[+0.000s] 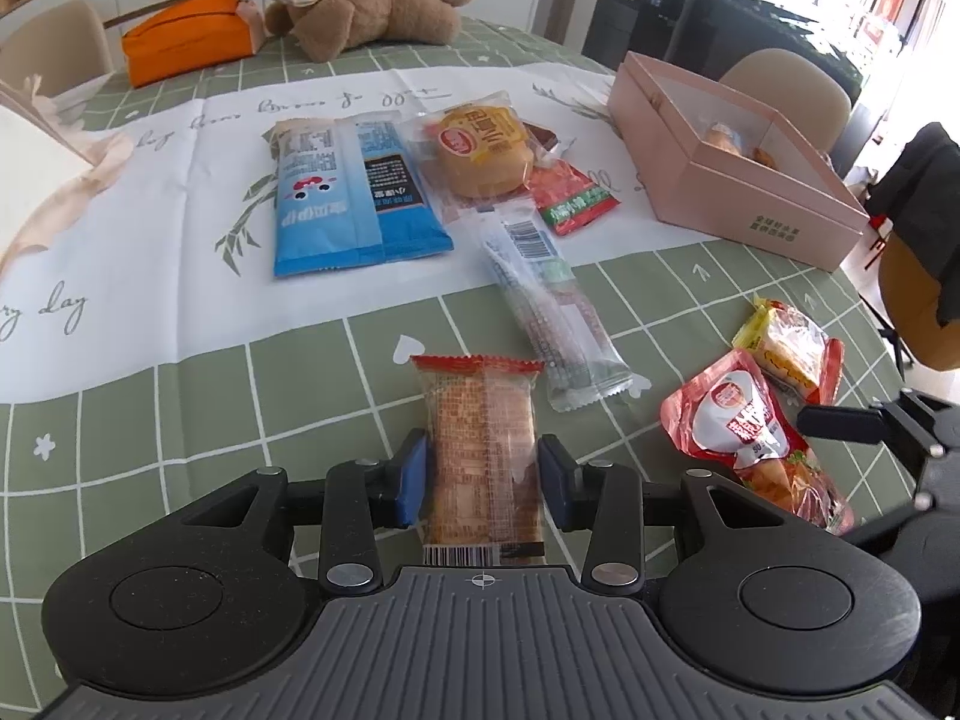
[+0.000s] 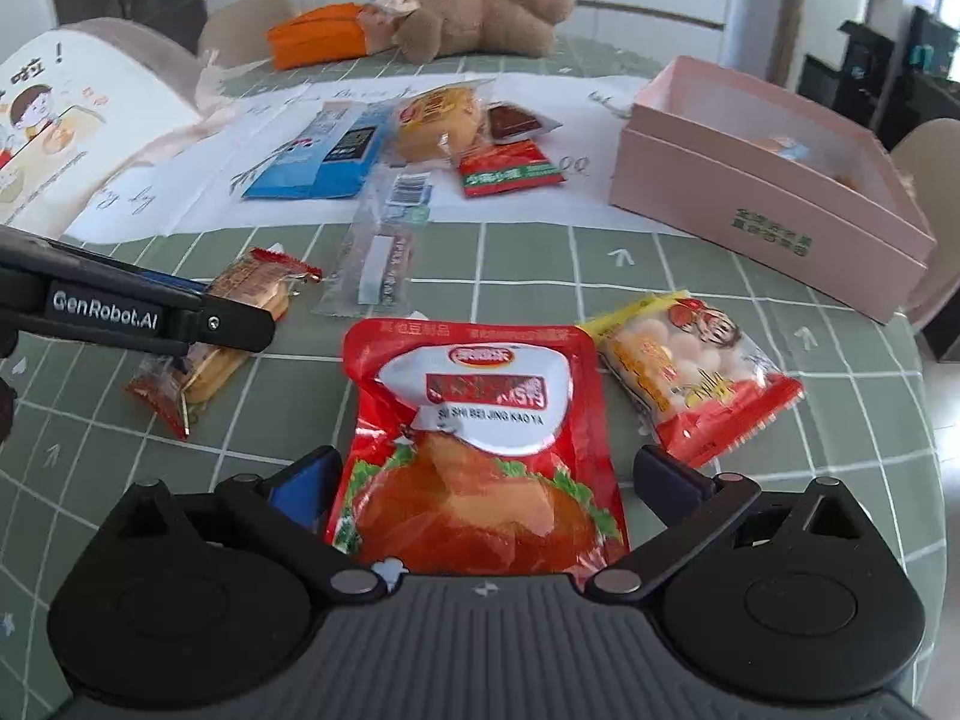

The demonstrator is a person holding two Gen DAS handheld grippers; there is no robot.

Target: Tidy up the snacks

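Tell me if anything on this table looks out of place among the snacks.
Yes: a brown plush toy lies on its side at the far edge, next to an orange pouch. Neither is a snack. The packets themselves lie scattered and overlapping rather than sorted, and only a few sit in the pink box. Nothing looks spilled or torn.

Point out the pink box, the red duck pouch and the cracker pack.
pink box [image 2: 774, 204], right wrist view, front wall.
red duck pouch [image 2: 480, 420], right wrist view, middle of pouch.
cracker pack [image 1: 483, 450], left wrist view, middle of wrapper.
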